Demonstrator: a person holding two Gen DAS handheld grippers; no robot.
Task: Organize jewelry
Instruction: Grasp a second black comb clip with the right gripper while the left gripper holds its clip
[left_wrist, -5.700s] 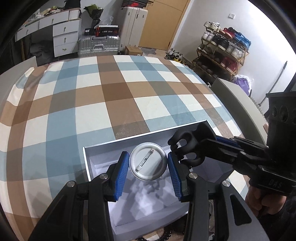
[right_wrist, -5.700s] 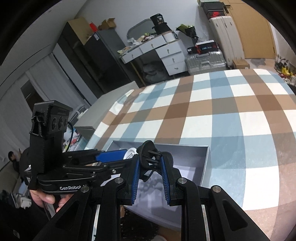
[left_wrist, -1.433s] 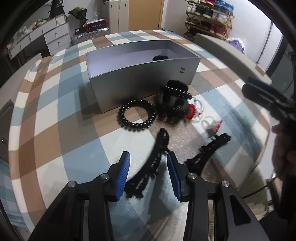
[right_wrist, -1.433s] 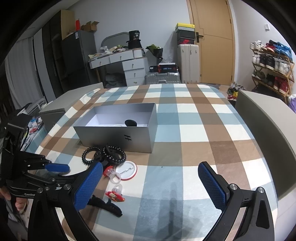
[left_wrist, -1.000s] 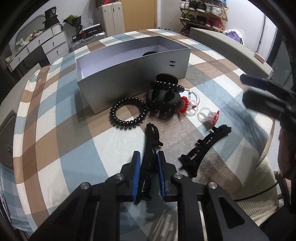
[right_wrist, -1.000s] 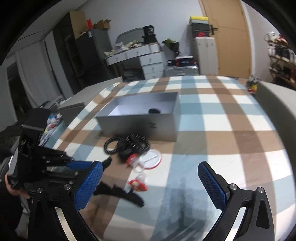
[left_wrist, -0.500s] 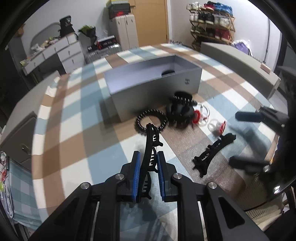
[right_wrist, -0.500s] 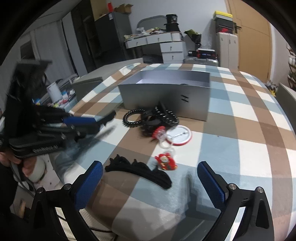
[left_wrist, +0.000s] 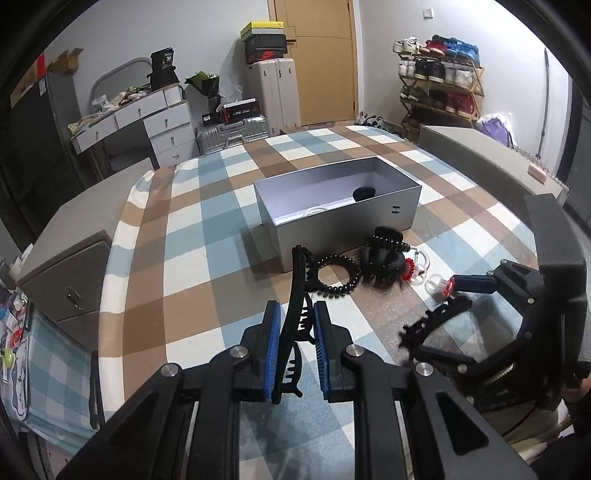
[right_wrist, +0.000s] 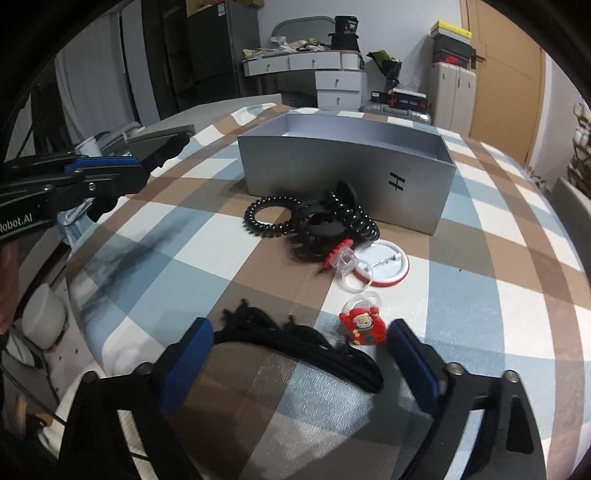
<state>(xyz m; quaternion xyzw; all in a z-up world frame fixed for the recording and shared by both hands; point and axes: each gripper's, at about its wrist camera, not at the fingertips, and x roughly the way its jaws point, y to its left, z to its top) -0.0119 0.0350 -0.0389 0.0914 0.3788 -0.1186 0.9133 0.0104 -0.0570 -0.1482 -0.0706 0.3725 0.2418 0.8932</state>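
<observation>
- Left wrist view: checked tablecloth (left_wrist: 192, 236), blue, brown and white, covering the whole table.
- Grey open box (left_wrist: 343, 218), on the cloth past the loose pieces; a small dark item lies inside at its far end.
- Left gripper (left_wrist: 294, 350), jaws clamped narrow on a long black hair clip (left_wrist: 297, 295), which is lifted clear of the cloth and points toward the box.
- Right gripper (right_wrist: 297, 354), jaws wide and just now closing, a second black hair clip (right_wrist: 295, 345) lying on the cloth between them, pads not touching it.
- Black spiral hair tie (right_wrist: 271, 216), beside a black claw clip (right_wrist: 328, 225), just in front of the box.
- Round white badge (right_wrist: 384, 264), red-rimmed.
- Red Santa ring (right_wrist: 364, 323), near the right pad.
</observation>
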